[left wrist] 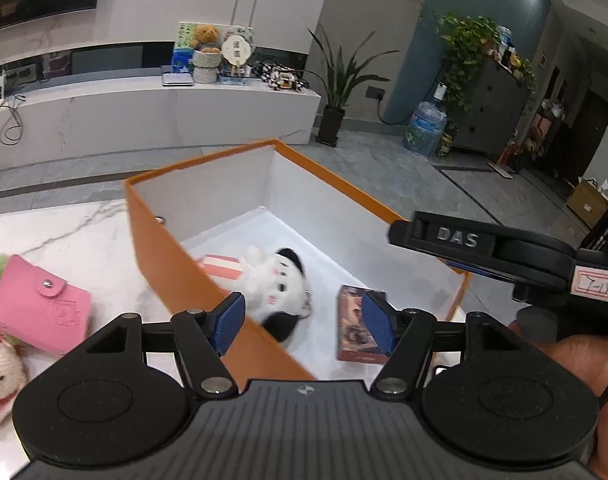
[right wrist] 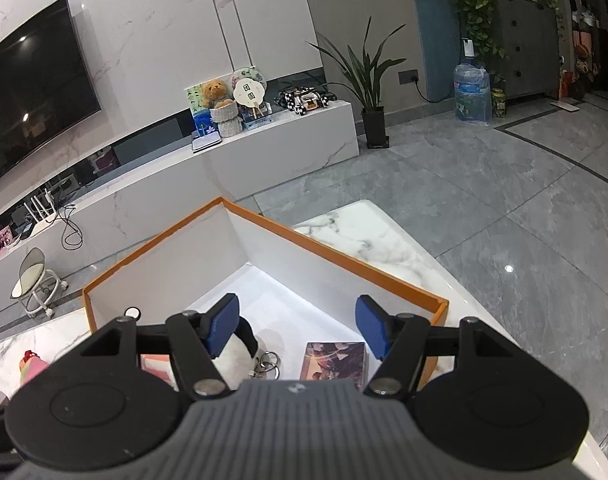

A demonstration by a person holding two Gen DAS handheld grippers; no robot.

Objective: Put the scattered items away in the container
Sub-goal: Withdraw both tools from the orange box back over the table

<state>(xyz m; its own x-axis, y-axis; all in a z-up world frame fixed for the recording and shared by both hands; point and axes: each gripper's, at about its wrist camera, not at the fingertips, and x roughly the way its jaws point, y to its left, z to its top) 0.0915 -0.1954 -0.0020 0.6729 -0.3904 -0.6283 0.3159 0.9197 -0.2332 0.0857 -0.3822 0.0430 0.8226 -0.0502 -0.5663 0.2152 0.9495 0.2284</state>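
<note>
My left tongs (left wrist: 304, 322) are open and hold nothing. My right tongs (right wrist: 297, 330) are open and empty too. Under both sits the orange box (left wrist: 163, 264), with a soft toy (left wrist: 273, 284) and a card box (left wrist: 354, 320) inside. A pink wallet (left wrist: 43, 308) lies left of my left tongs.

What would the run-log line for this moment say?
left gripper: open, empty | right gripper: open, empty | orange box: plush cat, card box | outside: pink wallet
</note>
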